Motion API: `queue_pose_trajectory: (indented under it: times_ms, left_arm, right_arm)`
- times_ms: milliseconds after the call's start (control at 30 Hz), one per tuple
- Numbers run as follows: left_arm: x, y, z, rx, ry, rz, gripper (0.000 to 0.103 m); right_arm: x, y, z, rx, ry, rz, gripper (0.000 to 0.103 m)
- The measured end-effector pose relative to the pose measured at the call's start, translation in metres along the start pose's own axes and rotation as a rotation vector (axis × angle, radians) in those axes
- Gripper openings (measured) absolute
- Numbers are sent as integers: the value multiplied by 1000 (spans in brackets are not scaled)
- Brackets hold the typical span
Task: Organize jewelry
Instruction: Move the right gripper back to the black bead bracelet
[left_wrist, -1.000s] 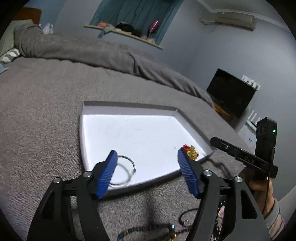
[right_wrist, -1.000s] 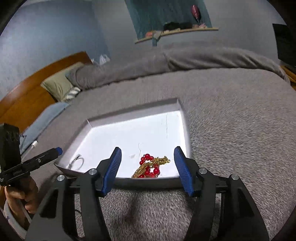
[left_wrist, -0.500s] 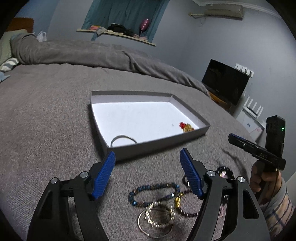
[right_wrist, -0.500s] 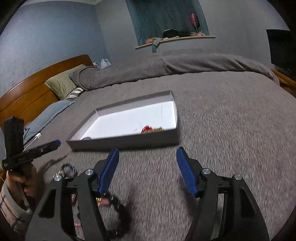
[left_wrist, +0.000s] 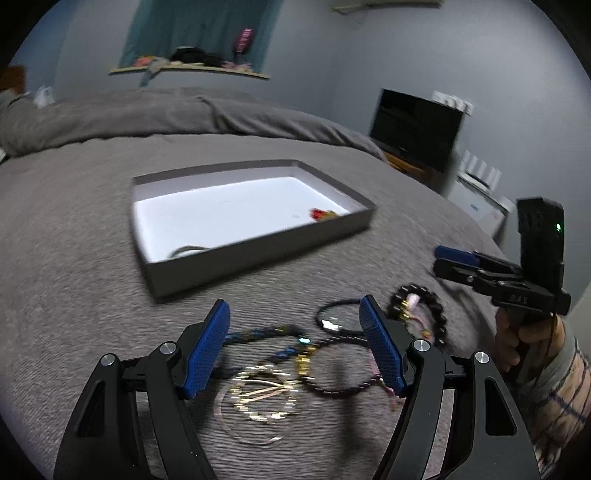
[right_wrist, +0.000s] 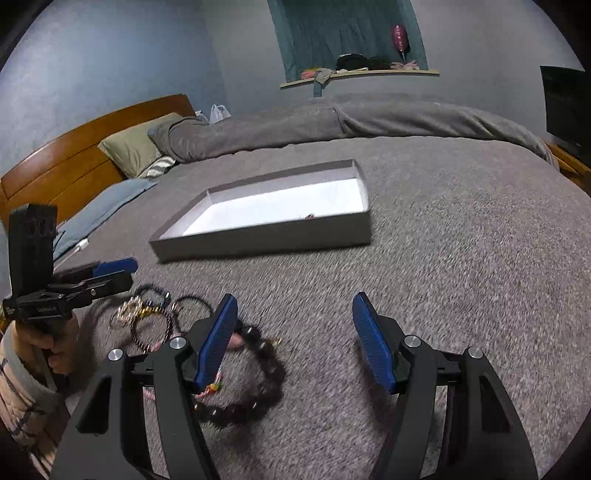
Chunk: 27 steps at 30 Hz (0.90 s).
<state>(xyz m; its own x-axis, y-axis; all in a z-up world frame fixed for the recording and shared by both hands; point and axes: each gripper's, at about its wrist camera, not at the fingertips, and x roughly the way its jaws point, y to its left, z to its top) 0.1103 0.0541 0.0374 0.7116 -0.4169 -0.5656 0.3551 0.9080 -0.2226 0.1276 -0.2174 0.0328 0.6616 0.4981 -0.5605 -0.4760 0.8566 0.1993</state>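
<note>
A grey box with a white floor (left_wrist: 258, 254) (right_wrist: 266, 240) lies on the grey bedspread. In it lie a silver ring (left_wrist: 186, 251) and a red and gold piece (left_wrist: 321, 214). Several bracelets lie in a pile (left_wrist: 295, 354) on the bed in front of the box: a dark beaded one (left_wrist: 421, 306) (right_wrist: 255, 402), a blue one, thin gold and silver bangles (left_wrist: 258, 398). My left gripper (left_wrist: 295, 347) is open and empty above the pile. My right gripper (right_wrist: 291, 339) is open and empty, just right of the dark beaded bracelet.
A rolled grey duvet (right_wrist: 369, 118) lies across the far side of the bed. A wooden headboard (right_wrist: 74, 155) and pillows are at the left in the right wrist view. A dark TV (left_wrist: 413, 129) stands by the wall on the right.
Both grippers have pulled back from over the box toward the near side of the bed. The bracelet pile has come into view under them. Both stay open and empty.
</note>
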Motion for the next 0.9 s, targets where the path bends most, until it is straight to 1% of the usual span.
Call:
queue_pose_trajectory:
  times_ms: [100, 167, 233, 300, 367, 433, 500, 533, 600, 633, 700, 767, 800, 833, 900]
  left_arm:
    - [3, -5, -2, 24, 8, 6, 73]
    - [2, -1, -1, 11, -2, 25, 73]
    - [-3, 7, 3, -13, -21, 48, 73]
    - [-10, 18, 7, -44, -44, 77, 73]
    - [-19, 33, 10, -98, -75, 109, 73]
    - [-25, 44, 13, -128, -92, 133, 73]
    - [-30, 53, 15, -160, -104, 144, 73]
    - [-32, 56, 16, -173, -109, 145, 73]
    - [-32, 59, 16, -190, -112, 143, 73]
    - [-32, 59, 16, -189, -110, 143, 73]
    - [-28, 55, 16, -175, -101, 141, 73]
    - [-25, 52, 15, -163, -93, 137, 73]
    - [-24, 49, 15, -154, -89, 134, 73]
    - [-23, 48, 15, -149, -87, 131, 73]
    - [-18, 44, 14, -141, -76, 113, 73]
  right_arm:
    - [1, 7, -7, -24, 27, -1, 65]
    - [1, 8, -9, -32, 32, 2, 64]
    - [2, 8, -9, -33, 38, 10, 56]
    - [5, 9, -11, -40, 58, 14, 53]
    - [8, 12, -13, -51, 76, 19, 49]
    - [11, 15, -15, -69, 92, 23, 39]
    - [14, 18, -16, -80, 108, 23, 35]
    - [16, 18, -16, -82, 115, 22, 28]
    - [18, 18, -17, -85, 126, 23, 20]
    - [18, 19, -17, -88, 128, 25, 18]
    - [17, 19, -17, -90, 122, 29, 17]
    - [12, 17, -15, -88, 94, 17, 15]
    - [10, 15, -13, -83, 79, 9, 4]
    - [7, 11, -11, -71, 61, -7, 1]
    - [1, 1, -7, -37, 29, -39, 1]
